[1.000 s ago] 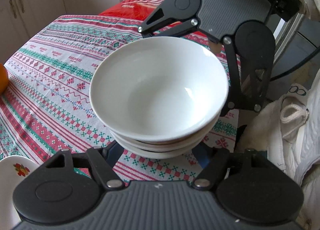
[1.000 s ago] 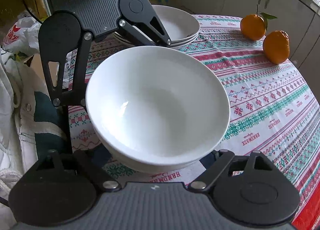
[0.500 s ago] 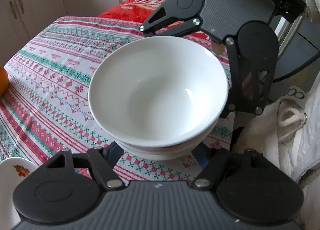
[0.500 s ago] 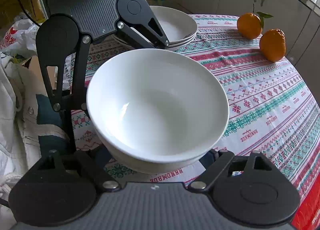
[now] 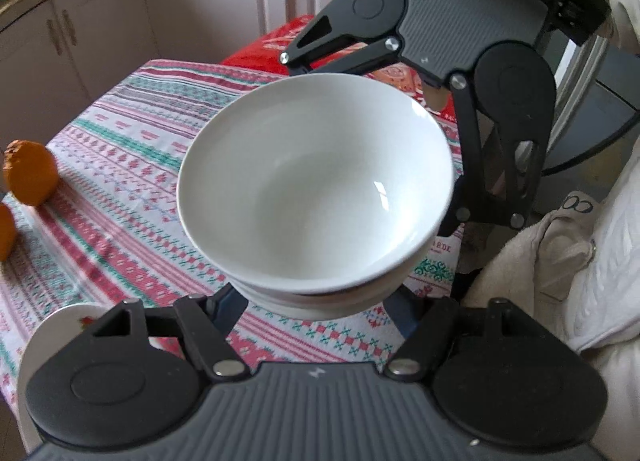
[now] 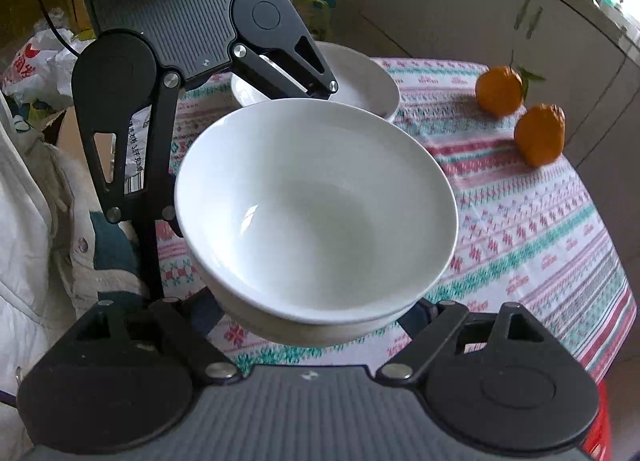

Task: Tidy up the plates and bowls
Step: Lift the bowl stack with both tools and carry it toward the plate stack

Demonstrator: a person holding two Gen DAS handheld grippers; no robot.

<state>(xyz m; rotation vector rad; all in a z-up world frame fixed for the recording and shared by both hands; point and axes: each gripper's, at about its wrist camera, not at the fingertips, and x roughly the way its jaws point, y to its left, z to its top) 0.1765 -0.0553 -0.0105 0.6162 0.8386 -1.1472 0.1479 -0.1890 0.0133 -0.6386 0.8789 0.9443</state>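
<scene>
A stack of white bowls (image 5: 316,197) is held up above the patterned tablecloth (image 5: 120,181) between my two grippers. My left gripper (image 5: 316,301) has its fingers spread wide under the near side of the stack. My right gripper (image 6: 316,321) does the same from the opposite side, under the stack of white bowls (image 6: 316,213). Each gripper shows beyond the bowls in the other's view. The fingertips are hidden under the bowls. A second stack of white bowls (image 6: 360,81) sits on the table beyond, partly hidden by the left gripper.
Two oranges (image 6: 520,113) lie on the tablecloth (image 6: 540,229) at the right of the right wrist view. A flower-printed plate rim (image 5: 60,325) is at the left gripper's side. A red bag (image 5: 280,41), white cloth (image 5: 580,261) and cabinets (image 5: 120,13) surround the table.
Both grippers have lifted the stack of bowls up off the tablecloth and tilted the view upward; the stack stays between them.
</scene>
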